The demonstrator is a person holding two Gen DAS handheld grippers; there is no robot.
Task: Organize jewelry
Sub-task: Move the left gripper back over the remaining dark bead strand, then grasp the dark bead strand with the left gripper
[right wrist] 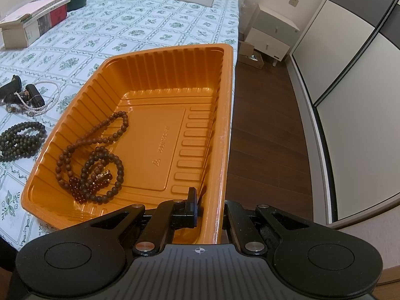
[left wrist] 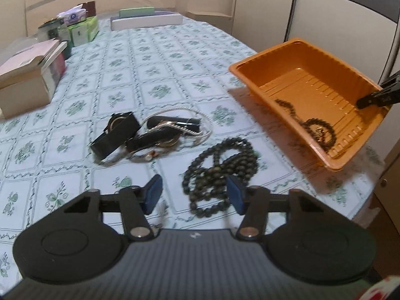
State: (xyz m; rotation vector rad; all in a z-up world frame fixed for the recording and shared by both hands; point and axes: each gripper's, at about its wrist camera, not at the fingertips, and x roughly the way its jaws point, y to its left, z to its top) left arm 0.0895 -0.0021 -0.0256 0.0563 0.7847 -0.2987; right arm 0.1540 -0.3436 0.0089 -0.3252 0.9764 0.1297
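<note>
My left gripper [left wrist: 195, 193] stands open just above a coiled strand of dark green beads [left wrist: 220, 165] on the patterned tablecloth, its blue pads [left wrist: 153, 192] on either side of the coil's near end and not touching it. Further left lie a black watch [left wrist: 117, 130], other watches and a pearl necklace [left wrist: 180, 111] in a tangle. My right gripper [right wrist: 208, 207] is shut on the near wall of the orange tray [right wrist: 175, 47], which holds brown bead strands [right wrist: 100, 150] with a gold charm. The tray [left wrist: 275, 62] overhangs the table's right edge.
Cardboard boxes [left wrist: 30, 75], tissue packs [left wrist: 82, 27] and a flat white box [left wrist: 147, 20] line the table's far side. Right of the table edge are dark wood floor, a white nightstand [right wrist: 272, 37] and sliding wardrobe doors [right wrist: 350, 75].
</note>
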